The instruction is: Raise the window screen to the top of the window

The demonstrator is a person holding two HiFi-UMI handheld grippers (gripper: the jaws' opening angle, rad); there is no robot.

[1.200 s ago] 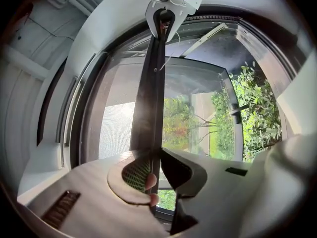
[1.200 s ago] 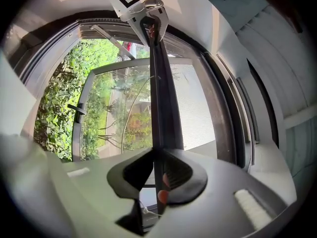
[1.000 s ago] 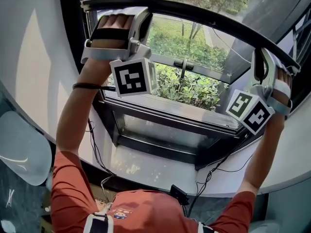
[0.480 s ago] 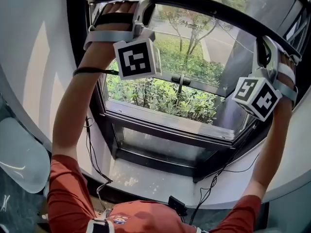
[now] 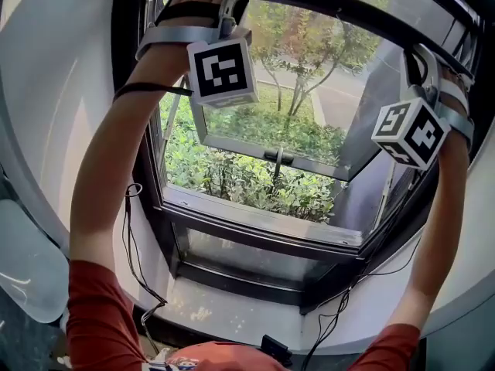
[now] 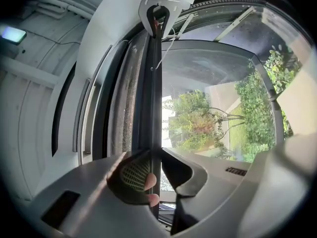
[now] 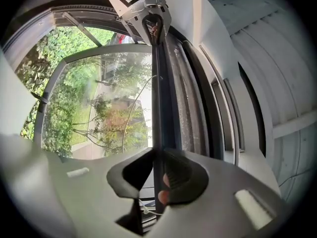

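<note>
The window screen's black bottom bar point(image 5: 348, 10) runs across the top of the window opening in the head view. My left gripper point(image 5: 228, 2) is shut on the bar's left end, and my right gripper point(image 5: 416, 56) is shut on its right end. In the left gripper view the bar point(image 6: 154, 83) stands between the jaws of the left gripper point(image 6: 154, 155), with grey mesh point(image 6: 126, 98) beside it. The right gripper view shows the same bar point(image 7: 159, 93) clamped in the right gripper point(image 7: 159, 157), with the left gripper point(image 7: 148, 14) at its far end.
Below the bar an outward-opening glass pane with a handle point(image 5: 278, 157) stands ajar over green shrubs. The dark window frame and sill point(image 5: 255, 222) lie underneath, with cables point(image 5: 135, 238) hanging at the left. White wall flanks the window. A pale chair point(image 5: 23, 261) sits lower left.
Both grippers have gone up together with the bar in them. More of the open window shows beneath the bar than a second ago.
</note>
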